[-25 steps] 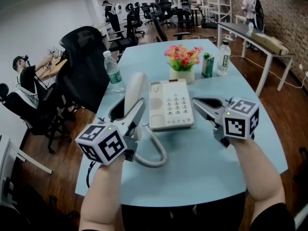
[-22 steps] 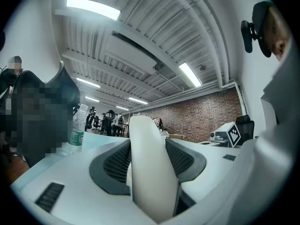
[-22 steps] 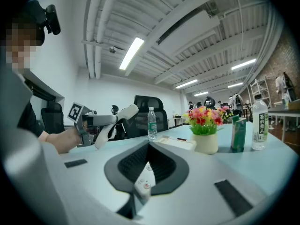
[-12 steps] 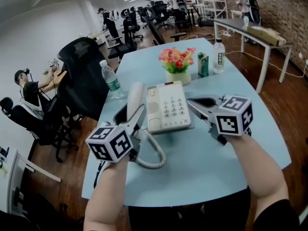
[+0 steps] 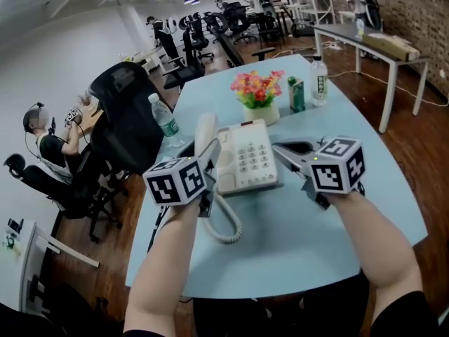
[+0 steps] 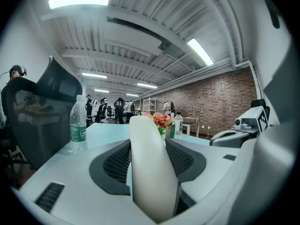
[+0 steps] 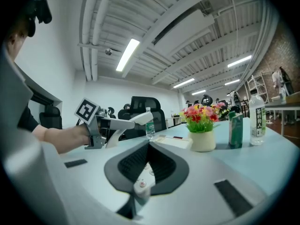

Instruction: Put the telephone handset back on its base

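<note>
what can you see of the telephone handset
The telephone handset is off-white, smooth plastic by the look, with a rounded end. The left hand-held gripper clamps it between its jaws, tilted above the table by the base's left side. A coiled cord loops from it onto the table.

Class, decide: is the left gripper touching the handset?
Touching. The left gripper has the handset pinched between its jaws, both pads pressed against its sides, as the left gripper view plainly shows.

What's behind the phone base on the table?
A flower pot directly behind the base, a green carton and a bottle farther right. The table behind the pot is covered.
</note>
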`<state>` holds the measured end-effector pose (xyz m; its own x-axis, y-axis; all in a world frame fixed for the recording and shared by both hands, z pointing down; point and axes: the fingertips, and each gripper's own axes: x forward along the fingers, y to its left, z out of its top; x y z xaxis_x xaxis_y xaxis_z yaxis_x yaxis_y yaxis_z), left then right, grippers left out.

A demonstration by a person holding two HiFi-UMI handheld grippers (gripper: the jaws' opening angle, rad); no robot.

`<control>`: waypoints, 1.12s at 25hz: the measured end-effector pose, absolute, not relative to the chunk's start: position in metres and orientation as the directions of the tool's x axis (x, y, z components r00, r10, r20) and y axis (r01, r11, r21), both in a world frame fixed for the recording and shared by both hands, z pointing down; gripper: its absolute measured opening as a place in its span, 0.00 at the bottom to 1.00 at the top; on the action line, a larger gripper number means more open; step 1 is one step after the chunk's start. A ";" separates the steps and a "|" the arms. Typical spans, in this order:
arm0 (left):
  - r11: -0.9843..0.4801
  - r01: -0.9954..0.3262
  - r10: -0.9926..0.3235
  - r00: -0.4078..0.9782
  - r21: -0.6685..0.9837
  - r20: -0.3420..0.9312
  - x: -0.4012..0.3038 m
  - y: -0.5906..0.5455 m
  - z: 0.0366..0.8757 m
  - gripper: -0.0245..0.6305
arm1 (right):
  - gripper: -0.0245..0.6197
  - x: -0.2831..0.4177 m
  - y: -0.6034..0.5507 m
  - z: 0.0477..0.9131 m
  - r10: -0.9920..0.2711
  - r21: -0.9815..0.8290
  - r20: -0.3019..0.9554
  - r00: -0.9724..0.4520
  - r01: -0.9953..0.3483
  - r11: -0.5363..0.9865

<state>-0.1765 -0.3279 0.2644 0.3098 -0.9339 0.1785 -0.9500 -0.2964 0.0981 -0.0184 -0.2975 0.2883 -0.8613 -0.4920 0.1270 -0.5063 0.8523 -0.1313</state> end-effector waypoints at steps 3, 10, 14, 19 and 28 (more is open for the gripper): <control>-0.271 -0.954 -0.933 0.293 0.129 0.209 -0.172 -0.343 0.263 0.39 | 0.07 -0.017 -0.299 0.289 -0.493 -0.136 0.125 -0.861 -0.507 0.851; -0.227 -0.968 -0.922 0.248 0.105 0.297 -0.158 -0.368 0.278 0.39 | 0.07 -0.017 -0.300 0.288 -0.493 -0.143 0.120 -0.862 -0.506 0.850; -0.212 -0.973 -0.910 0.230 0.089 0.345 -0.157 -0.372 0.297 0.39 | 0.07 -0.017 -0.299 0.287 -0.492 -0.146 0.118 -0.863 -0.505 0.851; -0.180 -0.981 -0.908 0.194 0.072 0.371 -0.162 -0.376 0.309 0.39 | 0.07 -0.018 -0.298 0.289 -0.489 -0.142 0.122 -0.864 -0.502 0.853; -0.127 -0.990 -0.908 0.139 0.059 0.396 -0.158 -0.379 0.315 0.39 | 0.07 -0.017 -0.299 0.289 -0.491 -0.147 0.121 -0.862 -0.505 0.850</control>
